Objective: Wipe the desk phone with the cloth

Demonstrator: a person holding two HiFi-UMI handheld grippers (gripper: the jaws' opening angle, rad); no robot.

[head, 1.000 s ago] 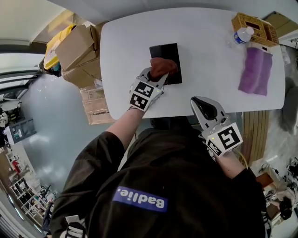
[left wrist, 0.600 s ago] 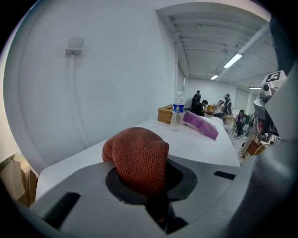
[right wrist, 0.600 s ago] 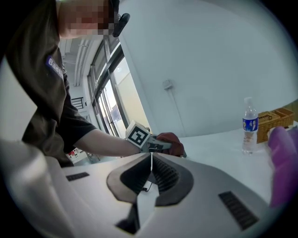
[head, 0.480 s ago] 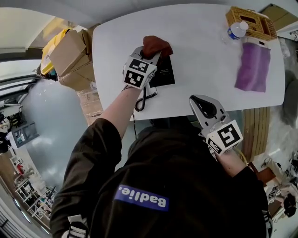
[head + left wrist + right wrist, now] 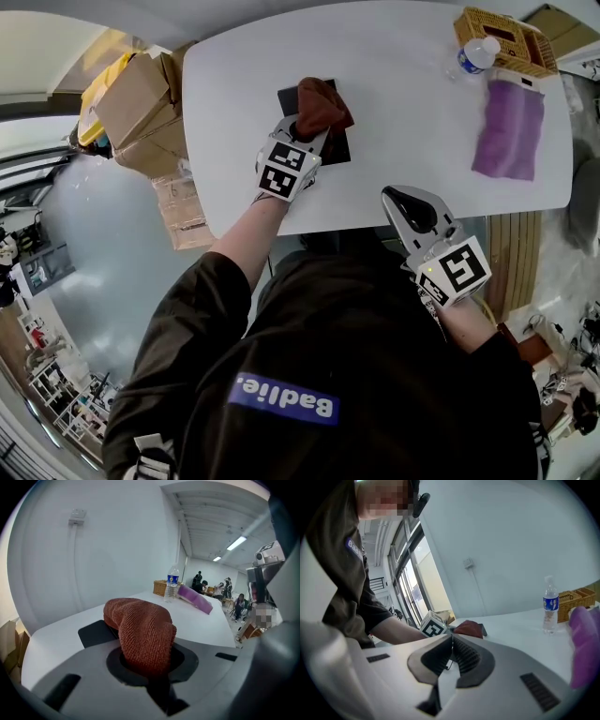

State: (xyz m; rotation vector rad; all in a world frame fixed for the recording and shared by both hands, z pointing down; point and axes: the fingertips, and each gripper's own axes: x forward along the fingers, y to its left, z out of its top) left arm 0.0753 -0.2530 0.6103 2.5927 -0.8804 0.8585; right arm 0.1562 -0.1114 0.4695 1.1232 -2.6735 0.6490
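With L gripper (image 5: 302, 139) clamping the rust-red knitted cloth (image 5: 323, 103) on the flat black desk phone (image 5: 287, 97), left part of the white table (image 5: 422, 112), and R gripper (image 5: 405, 204) closed, empty, press evenly & wipe w/ overlapping strokes.

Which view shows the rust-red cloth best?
The left gripper view: the cloth fills the centre, its knit plain, clamped in the left gripper over the black desk phone. The head view shows it small from above on the phone; the right gripper view, only a distant red patch.
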